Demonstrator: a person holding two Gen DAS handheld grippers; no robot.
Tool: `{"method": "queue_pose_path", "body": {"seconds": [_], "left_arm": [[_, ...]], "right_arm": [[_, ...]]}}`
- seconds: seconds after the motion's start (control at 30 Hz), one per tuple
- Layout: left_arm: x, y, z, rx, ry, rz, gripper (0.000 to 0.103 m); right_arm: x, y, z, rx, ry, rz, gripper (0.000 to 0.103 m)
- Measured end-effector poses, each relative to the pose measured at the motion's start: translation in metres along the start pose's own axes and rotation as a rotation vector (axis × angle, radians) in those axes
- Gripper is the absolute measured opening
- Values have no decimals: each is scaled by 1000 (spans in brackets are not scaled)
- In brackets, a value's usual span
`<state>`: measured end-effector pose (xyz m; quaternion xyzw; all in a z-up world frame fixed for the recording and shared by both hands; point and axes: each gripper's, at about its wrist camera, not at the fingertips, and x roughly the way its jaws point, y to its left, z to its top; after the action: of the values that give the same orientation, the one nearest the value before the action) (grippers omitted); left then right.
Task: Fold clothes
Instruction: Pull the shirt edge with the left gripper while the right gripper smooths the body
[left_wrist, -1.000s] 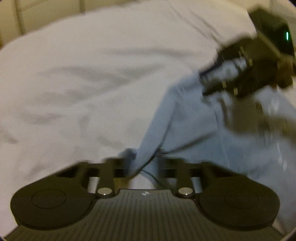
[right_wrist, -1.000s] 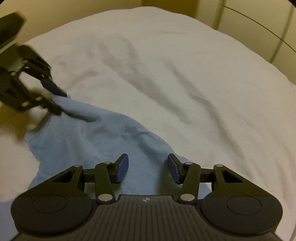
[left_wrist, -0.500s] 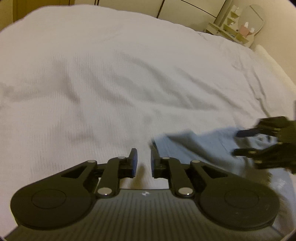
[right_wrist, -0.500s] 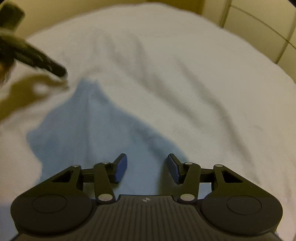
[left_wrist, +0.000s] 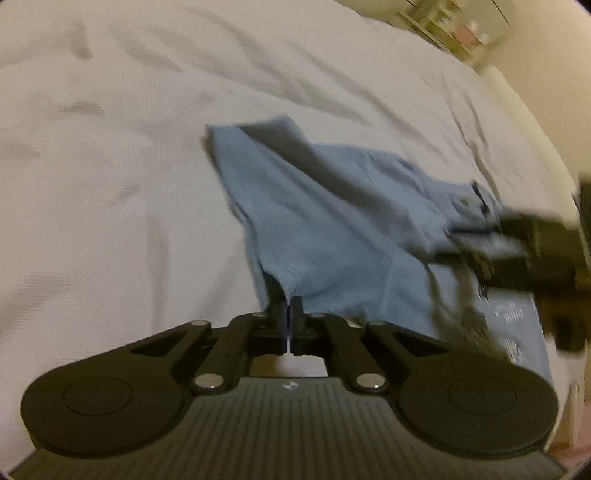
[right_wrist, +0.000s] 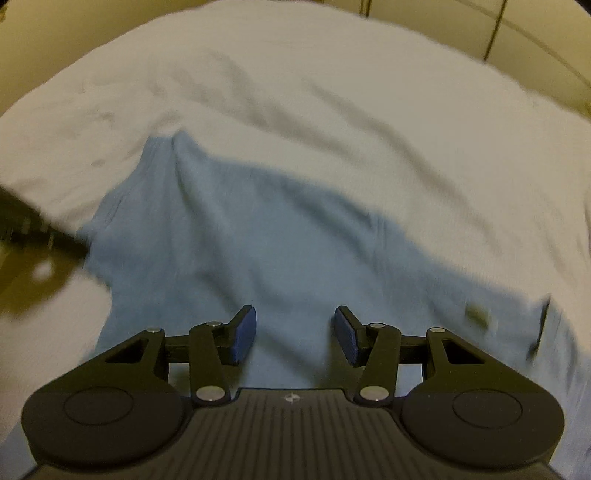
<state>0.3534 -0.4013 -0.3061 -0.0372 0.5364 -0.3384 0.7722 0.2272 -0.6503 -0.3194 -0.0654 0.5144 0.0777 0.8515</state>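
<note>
On the white bed (left_wrist: 110, 184) a blue shirt (left_wrist: 332, 221) lies rumpled; the left gripper (left_wrist: 290, 314) is pinched shut on its near edge, the right gripper (right_wrist: 294, 332) hangs spread wide over the cloth

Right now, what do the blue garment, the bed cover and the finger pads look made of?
Blue garment: soft matte knit, probably cotton; it drapes and creases.
Bed cover: white woven fabric, faint ribbed texture, wrinkled.
Right gripper pads: blue, matte, likely rubber or foam; the look leaves it open.
</note>
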Motion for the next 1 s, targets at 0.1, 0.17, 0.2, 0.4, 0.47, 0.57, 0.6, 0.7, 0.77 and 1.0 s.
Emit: {"method": "queue_pose_path", "body": {"seconds": [0.1,0.17,0.2,0.4,0.47,0.57,0.6,0.7,0.77,1.0], "left_arm": [[-12,6,-3,-24,-11,11,0],[-19,8,-7,-38,-11,32,0],[-22,8,-10,-45,-11,43,0],[-42,8,-25,-76,-10,88,0],[-52,-2,-36,-76,-5,62,1],[-64,-28,-62,-65,39,18,6],[-66,-39,-75,-55,63,7,9],[-74,-68,-115,-52,126,-29,21],[-81,-87,-143,-67,160,-41,28],[-98,-131,-218,-113,213,5,45]], "right_arm": [[-1,4,-24,7,42,-30,49],[-7,0,-38,45,56,-48,49],[-12,-1,-45,65,57,-54,49],[-51,5,-90,132,76,-53,53],[-65,6,-114,169,107,-45,54],[-87,5,-156,223,155,-35,54],[-96,5,-170,225,158,-33,55],[-128,1,-205,237,166,-18,58],[-147,-8,-225,276,173,-12,58],[-211,-48,-295,432,177,-15,58]]}}
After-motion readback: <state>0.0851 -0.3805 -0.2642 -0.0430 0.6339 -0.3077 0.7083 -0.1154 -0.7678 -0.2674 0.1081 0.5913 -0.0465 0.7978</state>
